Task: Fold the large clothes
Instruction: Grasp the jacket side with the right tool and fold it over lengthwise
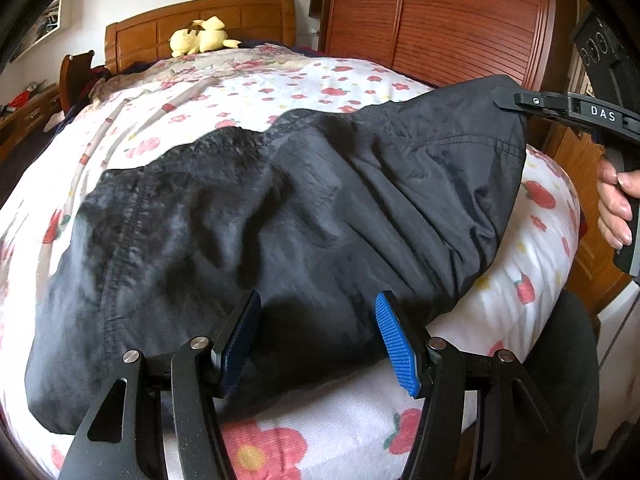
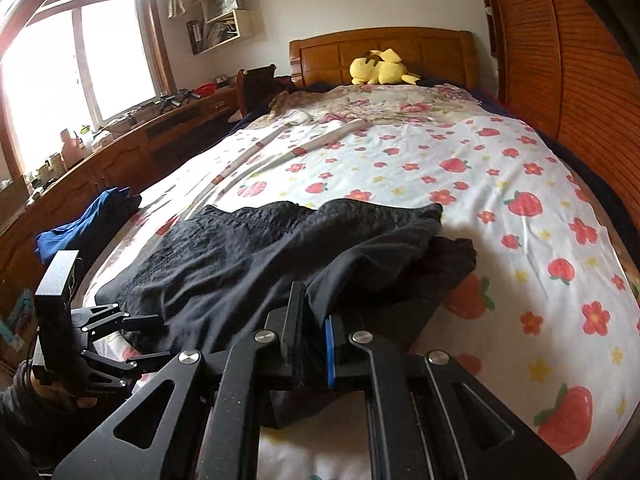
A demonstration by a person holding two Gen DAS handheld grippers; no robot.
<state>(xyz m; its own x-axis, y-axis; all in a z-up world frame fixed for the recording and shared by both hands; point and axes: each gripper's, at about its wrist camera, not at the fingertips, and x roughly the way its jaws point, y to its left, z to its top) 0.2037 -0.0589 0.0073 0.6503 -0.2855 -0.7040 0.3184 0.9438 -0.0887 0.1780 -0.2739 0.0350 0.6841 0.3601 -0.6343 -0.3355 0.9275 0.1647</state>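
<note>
Here the black garment is clamped at one edge by the right gripper; the left gripper, jaws apart, is held just before its near edge.

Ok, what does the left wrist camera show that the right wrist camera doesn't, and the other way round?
Only the left wrist view shows the left gripper from behind, open over the black garment, and the hand holding the right tool. Only the right wrist view shows the window, wall shelves, the blue clothing at the bed's edge, and the right gripper shut on the garment. Both show the floral bedspread, yellow plush toy and wooden headboard.
</note>
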